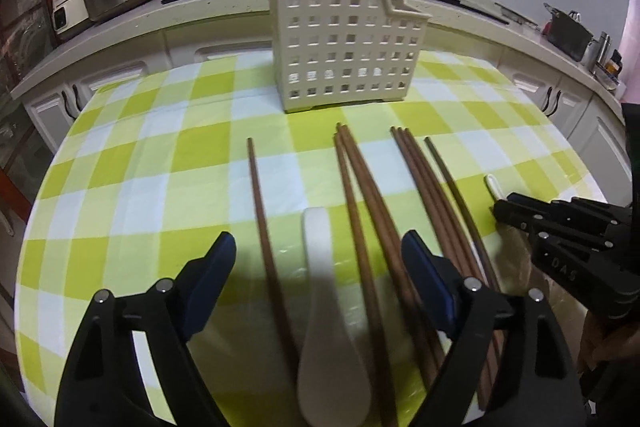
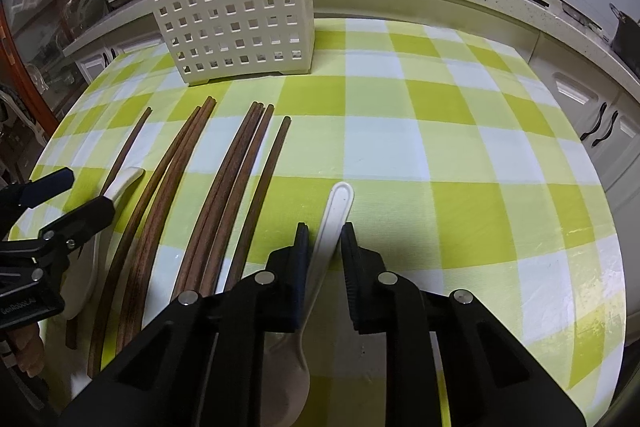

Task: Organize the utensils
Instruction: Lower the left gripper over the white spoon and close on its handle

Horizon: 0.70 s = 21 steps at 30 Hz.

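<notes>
Left tongs (image 1: 318,281) gape wide over a white spoon (image 1: 326,327) among chopsticks (image 1: 374,227).

"DAS" on the right gripper (image 1: 502,211) body.

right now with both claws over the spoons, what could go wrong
1. The right claw straddles the right spoon by its thin handle, jaws not yet touching; a grip there could let the bowl swing or slip.
2. The left claw spans the left spoon and nearby chopsticks; closing might pinch or scatter them.
3. The holder looks light and may tip if bumped.
</notes>
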{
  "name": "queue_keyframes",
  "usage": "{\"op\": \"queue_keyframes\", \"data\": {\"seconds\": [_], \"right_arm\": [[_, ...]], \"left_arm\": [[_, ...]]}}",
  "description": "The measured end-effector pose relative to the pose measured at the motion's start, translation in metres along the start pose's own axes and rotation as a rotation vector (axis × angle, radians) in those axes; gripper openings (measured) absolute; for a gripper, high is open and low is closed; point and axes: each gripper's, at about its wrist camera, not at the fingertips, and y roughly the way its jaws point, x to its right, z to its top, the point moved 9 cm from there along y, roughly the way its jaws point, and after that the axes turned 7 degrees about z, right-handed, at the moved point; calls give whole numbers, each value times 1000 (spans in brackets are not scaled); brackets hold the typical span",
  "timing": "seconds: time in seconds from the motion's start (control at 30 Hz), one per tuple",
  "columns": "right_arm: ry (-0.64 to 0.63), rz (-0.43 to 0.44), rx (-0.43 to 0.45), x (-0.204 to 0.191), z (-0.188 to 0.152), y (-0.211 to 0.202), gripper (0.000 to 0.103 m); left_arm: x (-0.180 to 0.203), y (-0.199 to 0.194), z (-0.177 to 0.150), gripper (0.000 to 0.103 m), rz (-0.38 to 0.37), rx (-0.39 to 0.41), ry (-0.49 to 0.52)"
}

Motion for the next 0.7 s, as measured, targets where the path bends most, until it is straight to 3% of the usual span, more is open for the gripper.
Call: {"op": "queue_keyframes", "data": {"seconds": [0.13,0.4,0.7], "right_arm": [[2,4,11,0,0,0,19],[11,21,38,1,1,0,19],[10,43,48,3,3,1,20]], "left_arm": [[5,1,1,74,-10,22,0],[9,19,-6,45,-8,-15,13],[1,23,-5,35,-2,-12,-19]]}}
